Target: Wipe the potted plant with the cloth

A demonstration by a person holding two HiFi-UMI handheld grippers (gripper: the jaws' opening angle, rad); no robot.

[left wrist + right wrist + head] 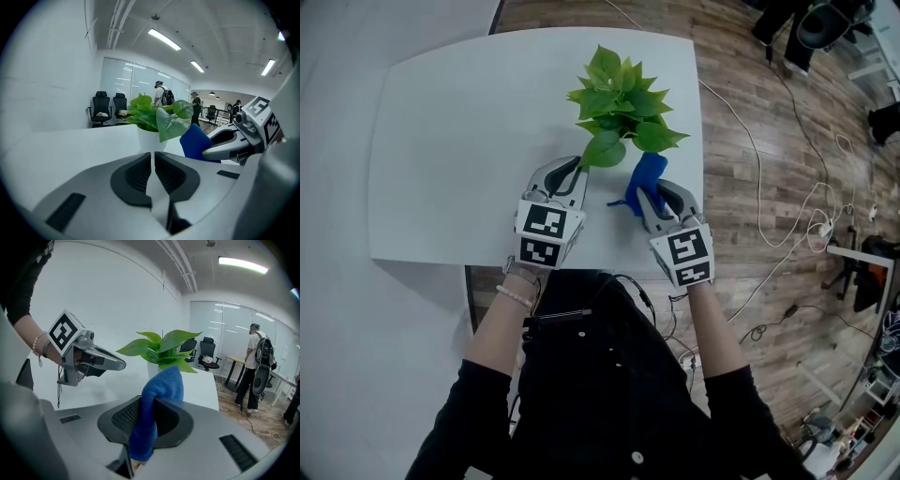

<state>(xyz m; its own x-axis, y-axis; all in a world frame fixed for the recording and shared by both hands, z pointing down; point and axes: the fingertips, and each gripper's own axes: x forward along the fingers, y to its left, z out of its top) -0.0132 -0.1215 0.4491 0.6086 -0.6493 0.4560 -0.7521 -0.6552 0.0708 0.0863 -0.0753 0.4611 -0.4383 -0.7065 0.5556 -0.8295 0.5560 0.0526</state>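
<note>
- Cloth [161, 380] was clamped in my right gripper [149, 404], just beside the potted plant [619, 94] on the table [459, 141].
- My left gripper [153, 159] was closed, empty.
- Wiping the leaves was, I judged, all left to do.

An open office. Black swivel chairs [101, 107] by glass partitions [136, 82], strip lights [164, 39] overhead. Plank floor [741, 56], trailing cables [818, 225].
</note>
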